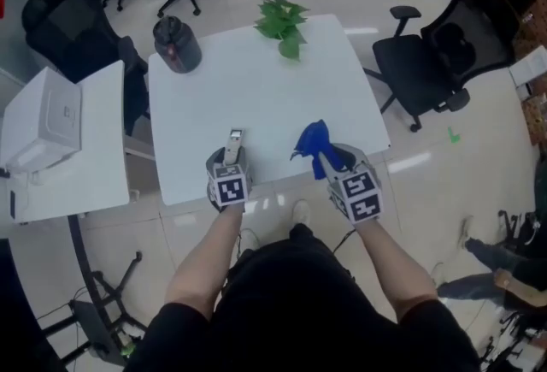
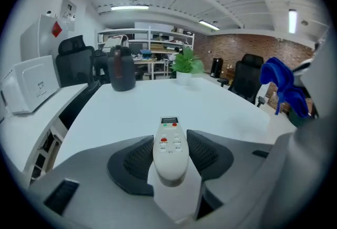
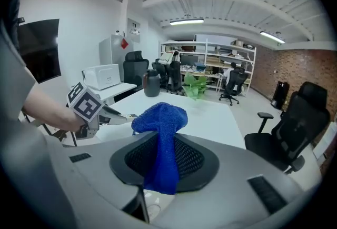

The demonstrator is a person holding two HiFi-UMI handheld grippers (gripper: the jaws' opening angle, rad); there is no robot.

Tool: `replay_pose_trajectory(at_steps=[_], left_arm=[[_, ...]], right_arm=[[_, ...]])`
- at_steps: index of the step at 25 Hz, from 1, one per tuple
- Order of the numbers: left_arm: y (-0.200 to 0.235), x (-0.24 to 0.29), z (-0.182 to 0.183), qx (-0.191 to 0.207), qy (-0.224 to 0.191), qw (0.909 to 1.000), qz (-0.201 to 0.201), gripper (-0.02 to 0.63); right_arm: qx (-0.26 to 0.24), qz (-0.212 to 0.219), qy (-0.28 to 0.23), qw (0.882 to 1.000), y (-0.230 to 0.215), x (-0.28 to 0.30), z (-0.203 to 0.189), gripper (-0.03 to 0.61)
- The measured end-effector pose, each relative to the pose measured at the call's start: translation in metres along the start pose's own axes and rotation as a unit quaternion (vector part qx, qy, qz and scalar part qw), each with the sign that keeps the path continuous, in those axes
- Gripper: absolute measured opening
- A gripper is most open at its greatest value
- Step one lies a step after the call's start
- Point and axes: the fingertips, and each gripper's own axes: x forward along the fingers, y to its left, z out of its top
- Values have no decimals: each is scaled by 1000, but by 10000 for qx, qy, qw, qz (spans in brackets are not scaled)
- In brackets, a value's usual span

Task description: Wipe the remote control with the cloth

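the remote control (image 2: 170,146) is white and slim, its small screen and red and green buttons facing up. it lies lengthwise, clamped between the jaws of my left hand-held gripper (image 1: 232,155), above the near edge of the worktop (image 1: 256,97). the cloth (image 3: 160,138) is blue and knitted. it is pinched in my right hand-held gripper (image 1: 330,158), bunched beyond the jaws with a tail hanging below.

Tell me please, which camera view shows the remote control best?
The left gripper view: the remote control fills the middle, held between the left gripper's jaws, buttons and display facing the camera. The head view shows only its far end past the gripper. The right gripper view shows a small sliver from the side.
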Motion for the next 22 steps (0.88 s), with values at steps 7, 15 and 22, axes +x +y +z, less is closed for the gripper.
replay_pose_trajectory(at_steps=[7,15,22], left_arm=[[-8,38,-21,-377,423,9958,714,202],[-10,52,-45,-294,807,9905,1074,204],[-12,45,-35,-252,621,9922,1054,212]], right_arm=[[-138,675,360,9970,-32,51,-11,90],[-242,1000,679,9924,-38,83,-32,91],[-301,1018,834,9908,-38,97,-41,91]])
